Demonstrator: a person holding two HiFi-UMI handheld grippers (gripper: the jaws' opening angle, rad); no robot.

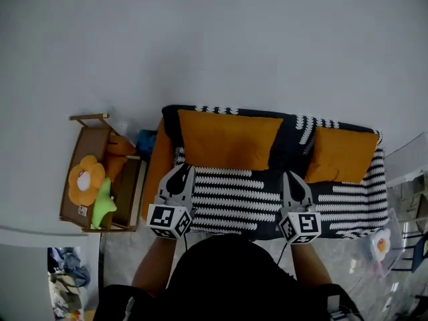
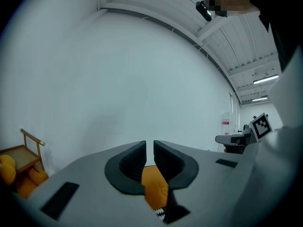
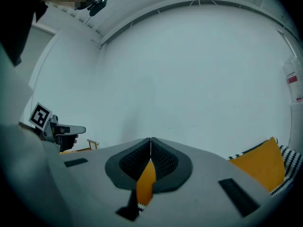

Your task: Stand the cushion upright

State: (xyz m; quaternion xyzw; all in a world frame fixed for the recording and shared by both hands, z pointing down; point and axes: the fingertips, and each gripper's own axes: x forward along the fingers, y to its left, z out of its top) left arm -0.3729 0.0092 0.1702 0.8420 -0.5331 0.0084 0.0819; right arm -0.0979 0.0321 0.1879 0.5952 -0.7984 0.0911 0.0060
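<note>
A large orange cushion (image 1: 227, 139) stands upright against the back of the black-and-white patterned sofa (image 1: 234, 196). A smaller orange cushion (image 1: 341, 154) leans on the back at the right. My left gripper (image 1: 179, 171) hovers over the seat just in front of the large cushion's left lower corner, holding nothing. In the left gripper view its pads (image 2: 149, 145) stand a thin slit apart, with orange cushion (image 2: 154, 186) showing below them. My right gripper (image 1: 293, 176) is over the seat between the two cushions, its jaws (image 3: 150, 142) pressed together and empty.
A wooden cart (image 1: 83, 129) left of the sofa holds an orange flower plush (image 1: 85, 179) and a green plush (image 1: 103, 204). An orange side panel (image 1: 157, 169) lines the sofa's left end. A flower toy (image 1: 381, 243) lies on a clear table at the right. Clothes (image 1: 63, 273) lie on the floor.
</note>
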